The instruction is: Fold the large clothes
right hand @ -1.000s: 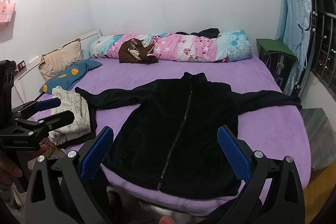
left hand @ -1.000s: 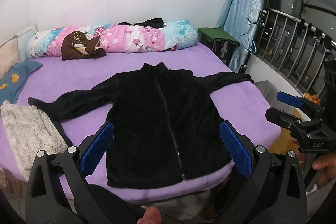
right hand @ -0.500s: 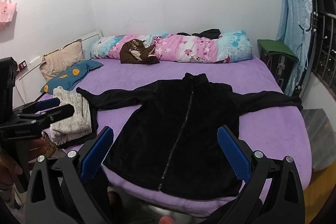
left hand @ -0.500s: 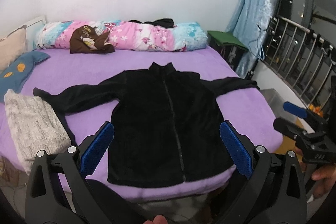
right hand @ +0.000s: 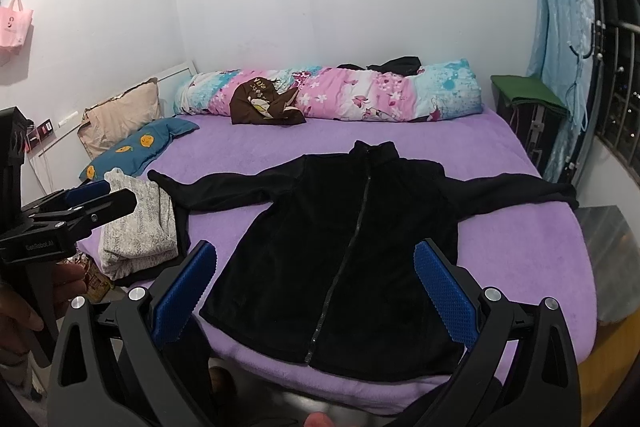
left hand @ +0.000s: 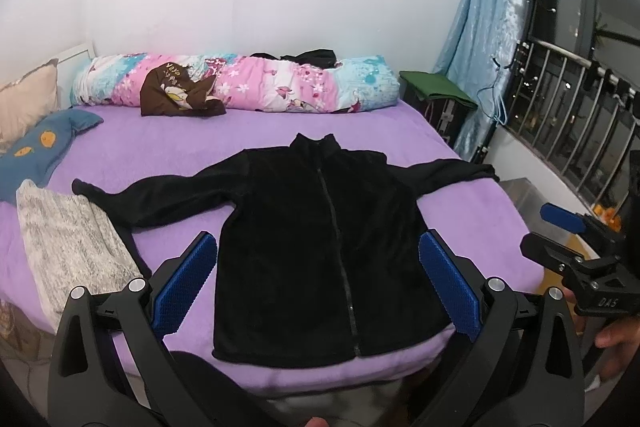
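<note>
Two tools up, both spread wide with nothing between the blue pads. Left tool [left hand: 316, 283] hanging over the near edge of the bed [left hand: 472, 223], aimed at the lower half of the black jacket [left hand: 320, 247]. Right tool [right hand: 316, 287] much the same from a bit further right, framing the jacket's hem and zipper [right hand: 344, 263]. Each one also visible in the other's camera: right tool off at the right edge of the left view, hand [left hand: 616, 347] under it; left tool at the left edge of the right view, hand [right hand: 24, 311] wrapped on its grip. Neither touching fabric.

Jacket lying flat, front up, zipped, on the purple sheet, collar pointing to the far wall, hem right at the near edge of the bed. Both sleeves stretched out sideways, the right one reaching the bed's right edge, the left one ending next to a folded grey knit [left hand: 68, 247] near the left corner. Something dark poking out under that knit, can't tell what.

Further back: rolled floral quilt [left hand: 280, 87] along the wall with a brown garment [left hand: 176, 95] draped on it, blue pillow [left hand: 36, 155] and a beige pillow [right hand: 120, 115] at the left. Blue curtain [left hand: 480, 39] and a barred window on the right.
</note>
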Motion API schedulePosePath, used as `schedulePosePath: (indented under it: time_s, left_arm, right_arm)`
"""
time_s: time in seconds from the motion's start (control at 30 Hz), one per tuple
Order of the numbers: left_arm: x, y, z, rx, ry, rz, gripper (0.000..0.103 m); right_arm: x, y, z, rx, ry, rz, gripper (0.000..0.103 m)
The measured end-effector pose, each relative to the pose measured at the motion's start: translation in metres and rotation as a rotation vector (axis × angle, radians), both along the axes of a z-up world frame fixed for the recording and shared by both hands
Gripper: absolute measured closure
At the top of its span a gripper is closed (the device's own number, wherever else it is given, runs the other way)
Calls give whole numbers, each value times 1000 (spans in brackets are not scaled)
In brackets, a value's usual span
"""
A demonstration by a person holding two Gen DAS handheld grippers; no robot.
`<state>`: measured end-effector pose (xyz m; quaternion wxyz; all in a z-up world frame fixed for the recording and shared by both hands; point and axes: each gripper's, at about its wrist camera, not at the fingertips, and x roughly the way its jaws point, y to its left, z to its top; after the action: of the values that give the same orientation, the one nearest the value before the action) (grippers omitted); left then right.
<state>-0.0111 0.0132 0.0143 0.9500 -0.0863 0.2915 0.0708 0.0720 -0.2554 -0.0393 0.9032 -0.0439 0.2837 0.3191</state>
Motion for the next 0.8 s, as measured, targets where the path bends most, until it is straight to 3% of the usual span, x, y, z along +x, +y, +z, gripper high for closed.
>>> schedulePosePath:
  time_s: [0.5, 0.8]
  left_arm:
    - [-1, 6, -4, -9, 15, 11, 6]
    - [-7, 22, -8, -38, 16, 70, 6]
  right_arm:
    - [2, 2, -3, 21, 23, 3, 6]
    - [6, 24, -5, 43, 44, 41, 6]
